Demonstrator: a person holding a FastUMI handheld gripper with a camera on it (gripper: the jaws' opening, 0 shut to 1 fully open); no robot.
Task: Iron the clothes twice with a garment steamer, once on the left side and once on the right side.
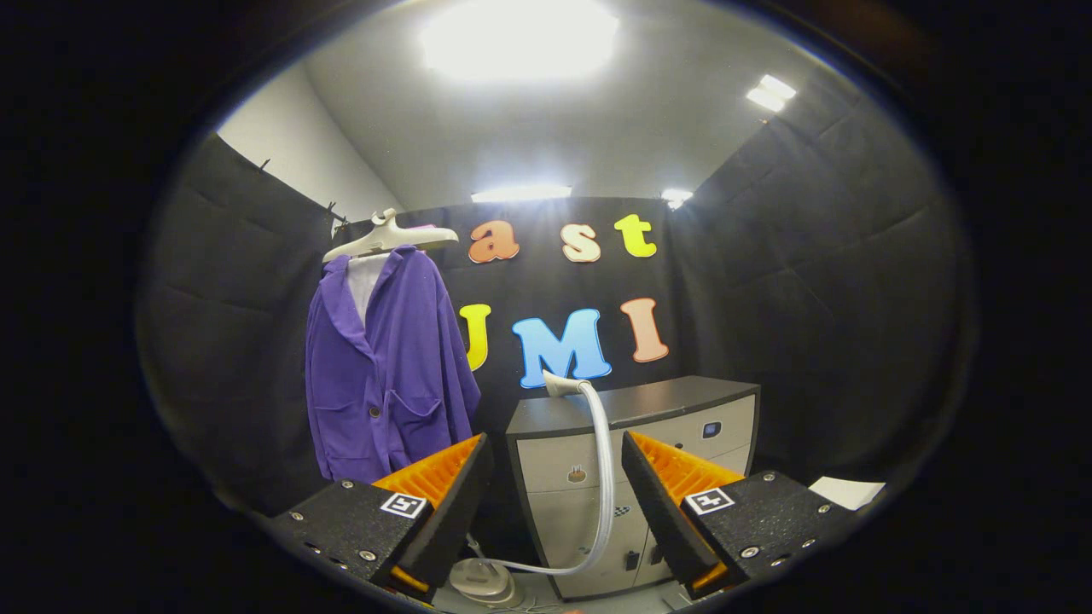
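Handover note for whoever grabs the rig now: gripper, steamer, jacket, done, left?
Gripper: open, holding nothing, fingers spread.
Steamer head: ahead between the fingers, on top of its hose, in front of the cabinet. Base on the floor by the left finger.
Jacket: on a hanger, beyond the left finger, left of the cabinet.
Done: nothing visible; steamer not picked up.
Left: grasp the steamer head, pass the jacket's left side, then the right.

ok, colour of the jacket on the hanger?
Purple jacket, seen in the gripper view; it hangs beyond the open gripper.
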